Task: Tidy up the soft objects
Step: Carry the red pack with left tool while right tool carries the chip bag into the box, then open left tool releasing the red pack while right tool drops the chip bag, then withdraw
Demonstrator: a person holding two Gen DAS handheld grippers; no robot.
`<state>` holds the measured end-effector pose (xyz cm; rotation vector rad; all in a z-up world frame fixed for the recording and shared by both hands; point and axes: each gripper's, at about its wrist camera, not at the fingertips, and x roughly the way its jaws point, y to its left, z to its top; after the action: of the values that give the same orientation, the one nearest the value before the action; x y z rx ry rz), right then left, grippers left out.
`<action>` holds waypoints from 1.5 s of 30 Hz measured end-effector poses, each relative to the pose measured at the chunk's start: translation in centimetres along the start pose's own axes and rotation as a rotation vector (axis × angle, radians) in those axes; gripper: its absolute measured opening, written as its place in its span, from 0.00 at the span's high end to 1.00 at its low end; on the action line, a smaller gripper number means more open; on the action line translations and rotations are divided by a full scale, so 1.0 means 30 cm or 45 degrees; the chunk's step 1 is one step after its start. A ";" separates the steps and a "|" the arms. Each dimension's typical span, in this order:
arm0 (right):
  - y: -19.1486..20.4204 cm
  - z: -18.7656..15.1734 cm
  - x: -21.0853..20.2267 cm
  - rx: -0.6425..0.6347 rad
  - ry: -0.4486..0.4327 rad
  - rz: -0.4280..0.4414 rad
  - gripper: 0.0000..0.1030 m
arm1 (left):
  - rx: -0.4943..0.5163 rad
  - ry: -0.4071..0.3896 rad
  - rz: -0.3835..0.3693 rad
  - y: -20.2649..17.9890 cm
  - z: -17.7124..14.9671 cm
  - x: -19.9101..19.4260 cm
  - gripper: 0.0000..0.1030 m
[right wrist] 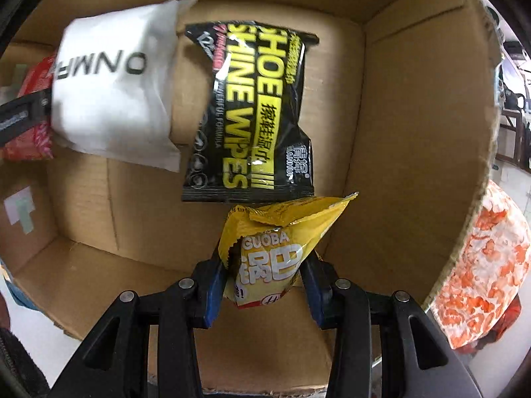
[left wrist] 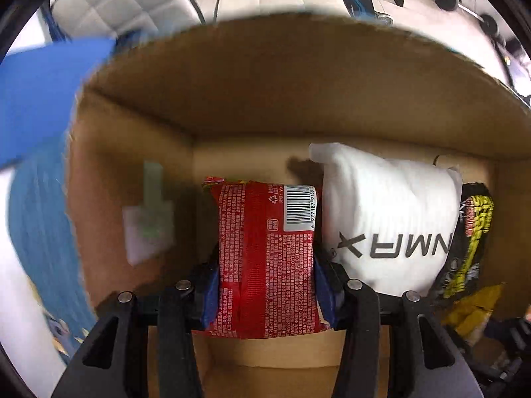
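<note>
The left gripper (left wrist: 265,285) clamps a red printed plastic packet (left wrist: 265,258) at lower centre, inside the brown cardboard box (left wrist: 265,99). The right gripper (right wrist: 264,277) pinches a yellow crinkled snack bag (right wrist: 275,252) – low in its frame.

Both wrist cameras look steeply down from close range into the same cardboard box (left wrist: 265,106), the left view along its tool (left wrist: 265,285) and the right along its own (right wrist: 262,275), sharing the white pouch (left wrist: 388,219) and black wipes pack (right wrist: 252,116).
</note>
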<state>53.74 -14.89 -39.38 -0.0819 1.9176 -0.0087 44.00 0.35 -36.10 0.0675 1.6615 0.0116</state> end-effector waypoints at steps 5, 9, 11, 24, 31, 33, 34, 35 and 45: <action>-0.004 0.007 0.023 0.023 0.028 -0.006 0.57 | 0.012 0.010 -0.006 0.009 -0.008 0.014 0.56; -0.006 0.008 0.036 0.038 0.051 0.013 0.56 | -0.014 0.011 0.005 0.017 -0.006 0.015 0.51; -0.009 0.015 0.037 0.048 0.056 0.016 0.56 | -0.022 0.004 0.018 -0.013 -0.005 0.008 0.47; 0.044 -0.024 -0.082 0.007 -0.087 -0.023 0.16 | -0.058 -0.120 -0.066 0.007 -0.076 -0.159 0.15; 0.060 -0.126 -0.170 0.010 -0.185 0.046 0.00 | -0.067 -0.202 -0.104 0.067 -0.201 -0.230 0.04; 0.052 -0.161 -0.184 0.026 -0.223 0.071 0.00 | -0.067 -0.230 -0.109 0.076 -0.237 -0.255 0.03; 0.045 -0.180 -0.199 0.038 -0.251 0.089 0.00 | -0.066 -0.249 -0.112 0.077 -0.264 -0.276 0.00; 0.041 -0.196 -0.209 0.048 -0.276 0.098 0.00 | -0.070 -0.279 -0.118 0.082 -0.288 -0.296 0.00; -0.018 -0.391 -0.273 0.065 -0.498 0.167 0.00 | -0.057 -0.500 -0.083 0.061 -0.502 -0.464 0.00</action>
<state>45.53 -15.33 -27.66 0.0726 1.5272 0.0439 30.33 1.96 -20.78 -0.0185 1.2697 -0.0135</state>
